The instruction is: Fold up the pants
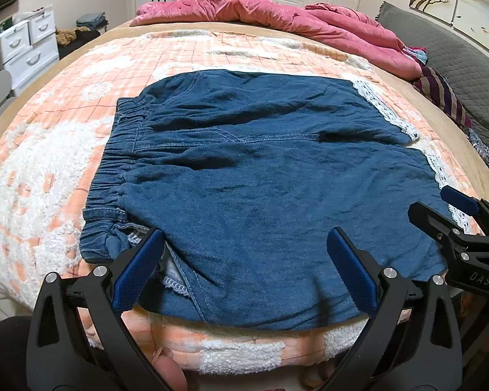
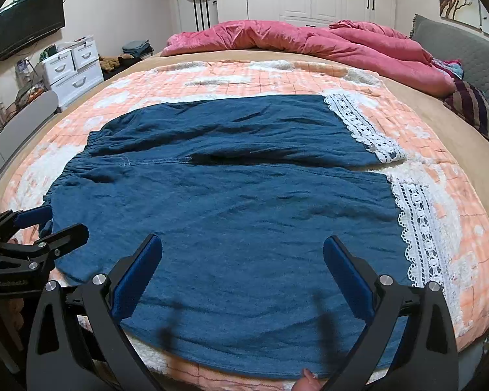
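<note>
Hardly begun, by the look of it. Pants (image 1: 260,176) spread flat across the bed (image 1: 49,169) on the orange-and-white blanket, waistband to the left, lace hems (image 2: 417,228) to the right, both legs side by side and not yet laid one over the other. Left tongs (image 1: 244,267) spread wide above the near edge by the waistband, holding nothing. Right tongs (image 2: 243,270) equally wide over the near leg, empty too. Still to come, probably: leg onto leg, then hem toward waist.

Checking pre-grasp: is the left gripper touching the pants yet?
Cannot tell. Left wrist view: left gripper open over the pants; no gap or contact shows plainly.
</note>
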